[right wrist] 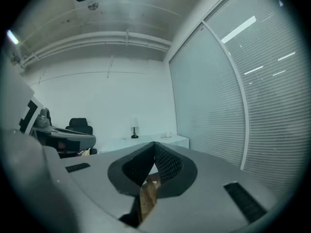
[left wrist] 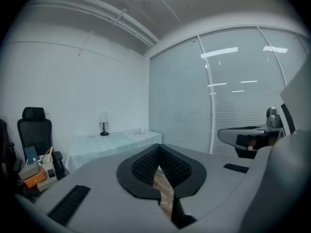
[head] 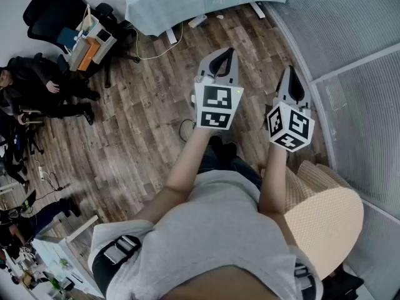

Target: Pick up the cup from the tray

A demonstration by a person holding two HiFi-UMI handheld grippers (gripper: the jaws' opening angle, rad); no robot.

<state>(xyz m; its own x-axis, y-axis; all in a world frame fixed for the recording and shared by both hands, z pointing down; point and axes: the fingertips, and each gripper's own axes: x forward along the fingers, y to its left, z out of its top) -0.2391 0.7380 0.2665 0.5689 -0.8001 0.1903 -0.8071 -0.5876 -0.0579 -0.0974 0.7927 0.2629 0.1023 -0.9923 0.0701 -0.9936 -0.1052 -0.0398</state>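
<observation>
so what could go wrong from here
Both the left gripper and right gripper are shut and empty, so they could knock a cup instead of taking it. A cable lies on the floor toward the cloth-covered table: a trip risk. No tray or cup is discernible yet.

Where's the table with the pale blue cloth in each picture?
Head view: the cloth-covered table is at the top edge, in the middle.
Left gripper view: it is left of the middle, just above the closed jaws.
Right gripper view: it is in the middle, behind the jaw tips.
Shared landmark: the black chair, left of the table in all three.
</observation>
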